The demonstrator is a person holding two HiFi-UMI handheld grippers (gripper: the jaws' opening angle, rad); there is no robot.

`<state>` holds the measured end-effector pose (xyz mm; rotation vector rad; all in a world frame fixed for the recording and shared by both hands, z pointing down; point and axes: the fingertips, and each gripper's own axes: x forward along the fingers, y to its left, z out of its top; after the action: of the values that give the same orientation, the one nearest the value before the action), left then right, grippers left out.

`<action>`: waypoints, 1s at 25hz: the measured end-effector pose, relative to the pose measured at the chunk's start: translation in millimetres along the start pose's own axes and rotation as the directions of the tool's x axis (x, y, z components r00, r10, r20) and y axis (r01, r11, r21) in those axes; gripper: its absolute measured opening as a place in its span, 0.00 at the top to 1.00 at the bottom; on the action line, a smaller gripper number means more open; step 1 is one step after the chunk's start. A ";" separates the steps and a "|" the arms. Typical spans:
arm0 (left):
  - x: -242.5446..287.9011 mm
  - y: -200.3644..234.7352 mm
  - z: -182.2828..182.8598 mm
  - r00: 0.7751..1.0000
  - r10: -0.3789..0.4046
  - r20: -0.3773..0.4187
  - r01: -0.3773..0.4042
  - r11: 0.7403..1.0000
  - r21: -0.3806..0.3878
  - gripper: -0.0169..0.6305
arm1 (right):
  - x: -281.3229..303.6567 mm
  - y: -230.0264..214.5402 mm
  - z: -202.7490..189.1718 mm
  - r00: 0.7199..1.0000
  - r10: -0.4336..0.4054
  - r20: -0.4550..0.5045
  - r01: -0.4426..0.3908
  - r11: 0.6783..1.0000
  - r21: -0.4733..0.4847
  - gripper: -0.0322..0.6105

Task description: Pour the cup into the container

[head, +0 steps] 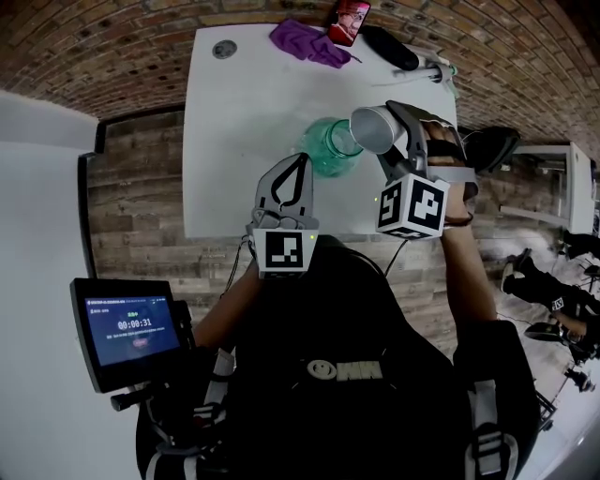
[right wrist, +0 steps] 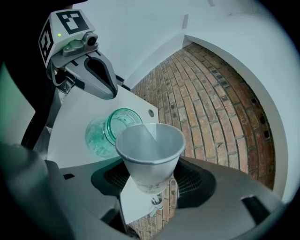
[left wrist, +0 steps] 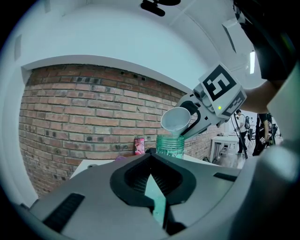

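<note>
Right in front of me, the right hand-held gripper (right wrist: 151,185) has its jaws spread wide around the narrow base of a white paper cup (right wrist: 150,150), pinching it from both sides. The cup is tipped over, with its open mouth leaning away from the gripper. From the left gripper view, the lip of the cup sits just above the threaded mouth of a green translucent jar (left wrist: 169,145).

That jar stands upright on the white rectangular tabletop (head: 244,122), a little towards the near edge. It is directly ahead of the right hand-held gripper and below the cup's rim. I can't tell from here whether the rim actually touches the jar.

The left hand-held gripper (head: 292,164) has its jaws pressed together with nothing between them. It points almost level at the jar from the near side. It is close to the jar and has no hold on it.

At the far end of the tabletop lie a crumpled purple cloth (head: 305,39) and, just beside it, a small red packet (head: 350,21). The floor around the tabletop is brick.
</note>
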<state>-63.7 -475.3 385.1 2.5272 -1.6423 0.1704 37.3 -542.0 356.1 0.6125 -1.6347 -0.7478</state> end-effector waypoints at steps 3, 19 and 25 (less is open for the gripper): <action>0.1 0.5 0.3 1.000 0.001 0.000 -0.002 1.000 -0.012 0.97 | -0.3 -0.1 0.1 1.000 0.000 -0.004 0.000 1.000 -0.006 0.50; 1.6 2.7 2.4 1.000 0.009 -0.003 -0.009 1.000 -0.008 0.97 | 1.6 -2.8 0.3 1.000 -0.006 -0.013 0.005 0.999 -0.045 0.50; 4.3 -0.1 5.5 1.000 0.008 0.009 -0.007 1.000 -0.030 0.97 | 0.6 -3.6 -1.3 1.000 -0.006 -0.020 0.005 0.999 -0.042 0.50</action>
<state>-61.7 -480.0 380.3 2.5035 -1.6452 0.1341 38.4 -545.1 353.9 0.5927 -1.5954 -0.7757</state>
